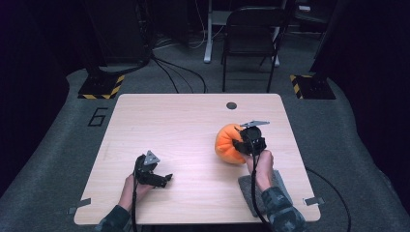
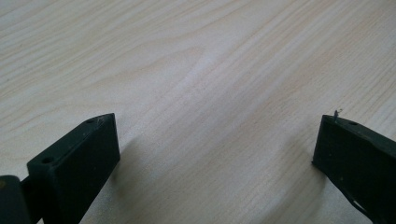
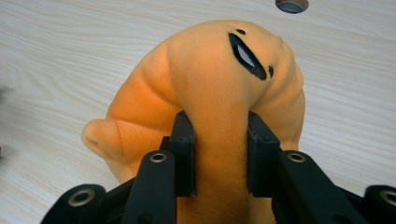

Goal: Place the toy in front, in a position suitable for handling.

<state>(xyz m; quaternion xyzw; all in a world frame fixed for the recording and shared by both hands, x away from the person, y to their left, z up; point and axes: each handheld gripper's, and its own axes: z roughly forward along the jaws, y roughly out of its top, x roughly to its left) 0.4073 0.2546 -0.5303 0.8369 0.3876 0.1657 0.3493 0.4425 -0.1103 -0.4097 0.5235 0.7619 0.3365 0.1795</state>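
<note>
Grasp looks done: the right hand-held gripper (image 3: 219,154) pinches a fold of the orange plush toy (image 3: 210,84) near the right edge of the surface (image 1: 183,125) — where it goes is left to do. Soft, rounded, with a black slit, perhaps an eye. The left hand-held gripper (image 2: 217,154) gapes wide, empty, toward the near-left corner.

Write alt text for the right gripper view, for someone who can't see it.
The right gripper pinches a fold of an orange plush toy between its two black jaws, over a pale wooden table. A round grommet hole sits at the top edge.
</note>
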